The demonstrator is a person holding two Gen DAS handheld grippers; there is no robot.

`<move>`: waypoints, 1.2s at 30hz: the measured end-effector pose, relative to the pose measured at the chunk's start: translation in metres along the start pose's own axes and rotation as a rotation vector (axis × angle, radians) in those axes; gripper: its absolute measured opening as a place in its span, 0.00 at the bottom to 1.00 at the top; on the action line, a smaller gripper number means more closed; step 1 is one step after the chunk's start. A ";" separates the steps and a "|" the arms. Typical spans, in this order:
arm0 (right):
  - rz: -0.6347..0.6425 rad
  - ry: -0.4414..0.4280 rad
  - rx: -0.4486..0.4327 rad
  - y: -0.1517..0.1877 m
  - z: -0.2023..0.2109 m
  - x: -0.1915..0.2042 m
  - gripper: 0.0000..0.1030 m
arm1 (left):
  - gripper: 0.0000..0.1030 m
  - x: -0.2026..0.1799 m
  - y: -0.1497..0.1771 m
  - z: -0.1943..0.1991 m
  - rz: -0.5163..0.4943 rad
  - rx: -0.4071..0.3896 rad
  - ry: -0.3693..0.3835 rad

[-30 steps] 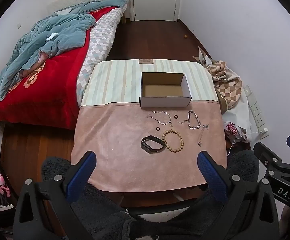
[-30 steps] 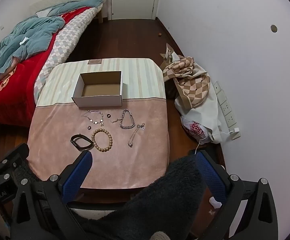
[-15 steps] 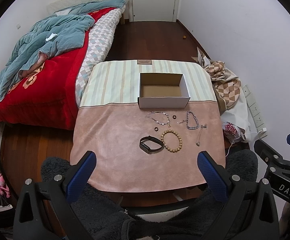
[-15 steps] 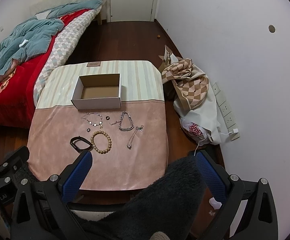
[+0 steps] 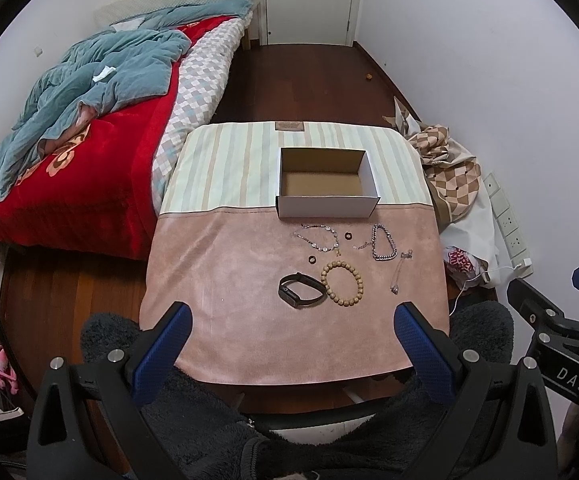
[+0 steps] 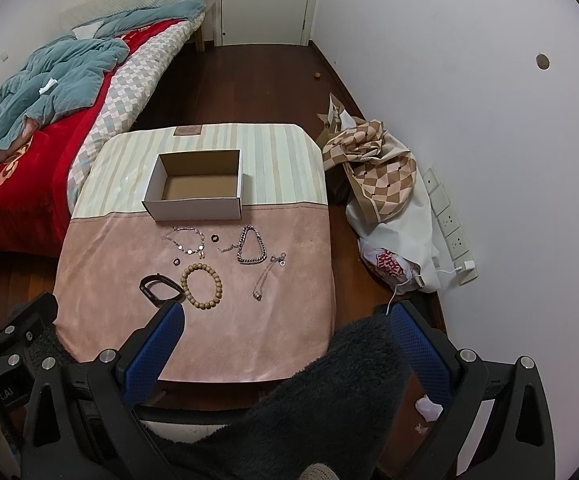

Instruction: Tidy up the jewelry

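2 grippers: left gripper point(image 5: 292, 322) and right gripper point(image 6: 285, 320) spread apart, empty.
Risk: thin chain point(image 6: 267, 276) slipping between pads.
Box point(image 6: 195, 210): empty.

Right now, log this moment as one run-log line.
phase: pre-grasp | left gripper: open, empty | right gripper: open, empty | box: empty | jewelry: all on table

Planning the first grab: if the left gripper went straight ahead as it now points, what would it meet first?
Probably the black band on the pink cloth, beside the wooden bead bracelet; the left gripper is open. Depth is unclear.
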State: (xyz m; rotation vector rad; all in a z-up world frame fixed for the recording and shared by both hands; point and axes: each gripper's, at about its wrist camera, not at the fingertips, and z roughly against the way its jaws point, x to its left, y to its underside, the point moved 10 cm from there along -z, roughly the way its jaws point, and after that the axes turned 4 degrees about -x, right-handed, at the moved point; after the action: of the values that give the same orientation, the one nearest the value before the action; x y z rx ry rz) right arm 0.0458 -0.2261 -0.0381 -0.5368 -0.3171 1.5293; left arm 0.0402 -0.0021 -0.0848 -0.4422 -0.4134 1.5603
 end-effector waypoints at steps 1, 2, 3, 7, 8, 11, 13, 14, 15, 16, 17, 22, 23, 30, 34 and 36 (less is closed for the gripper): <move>-0.001 -0.001 0.000 0.000 0.000 -0.001 1.00 | 1.00 0.000 -0.001 0.001 0.000 -0.003 0.000; 0.000 0.000 -0.002 0.000 0.000 -0.001 1.00 | 1.00 0.000 -0.001 0.001 0.000 -0.005 0.001; 0.002 0.002 -0.002 -0.001 0.000 -0.001 1.00 | 1.00 -0.001 -0.002 0.001 0.000 -0.007 0.001; 0.004 0.004 -0.007 -0.002 0.003 -0.002 1.00 | 1.00 -0.001 0.000 0.001 -0.003 -0.006 0.004; 0.007 0.004 -0.008 -0.004 0.004 -0.001 1.00 | 1.00 -0.001 0.000 0.002 -0.003 -0.006 0.005; 0.005 0.004 -0.012 -0.005 0.005 -0.003 1.00 | 1.00 -0.001 -0.001 0.002 -0.003 -0.010 0.003; 0.005 0.003 -0.014 -0.005 0.005 -0.003 1.00 | 1.00 0.000 -0.001 0.002 -0.002 -0.013 0.002; 0.006 0.004 -0.015 -0.006 0.006 -0.003 1.00 | 1.00 0.000 -0.001 0.002 -0.002 -0.012 0.003; 0.007 0.005 -0.017 -0.005 0.005 -0.002 1.00 | 1.00 0.000 -0.001 0.002 -0.003 -0.010 0.004; 0.007 0.005 -0.016 -0.005 0.005 -0.003 1.00 | 1.00 0.000 -0.001 0.002 -0.005 -0.008 0.004; 0.005 0.003 -0.014 -0.006 0.005 -0.003 1.00 | 1.00 0.000 -0.001 0.002 -0.005 -0.008 0.003; 0.005 0.004 -0.016 -0.005 0.006 -0.002 1.00 | 1.00 -0.001 -0.001 0.002 -0.005 -0.012 0.004; 0.007 0.006 -0.016 -0.006 0.006 -0.002 1.00 | 1.00 -0.001 -0.001 0.002 -0.005 -0.011 0.002; 0.007 0.005 -0.017 -0.005 0.006 -0.003 1.00 | 1.00 -0.001 -0.001 0.002 -0.005 -0.012 0.003; 0.008 0.006 -0.021 -0.007 0.007 -0.006 1.00 | 1.00 -0.001 -0.001 0.002 -0.002 -0.011 0.005; 0.010 0.008 -0.022 -0.006 0.007 -0.006 1.00 | 1.00 -0.002 0.000 0.003 -0.002 -0.012 0.006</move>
State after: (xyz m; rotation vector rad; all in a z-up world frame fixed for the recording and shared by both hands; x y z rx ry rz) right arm 0.0473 -0.2309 -0.0279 -0.5621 -0.3262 1.5341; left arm 0.0391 -0.0044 -0.0825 -0.4550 -0.4186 1.5555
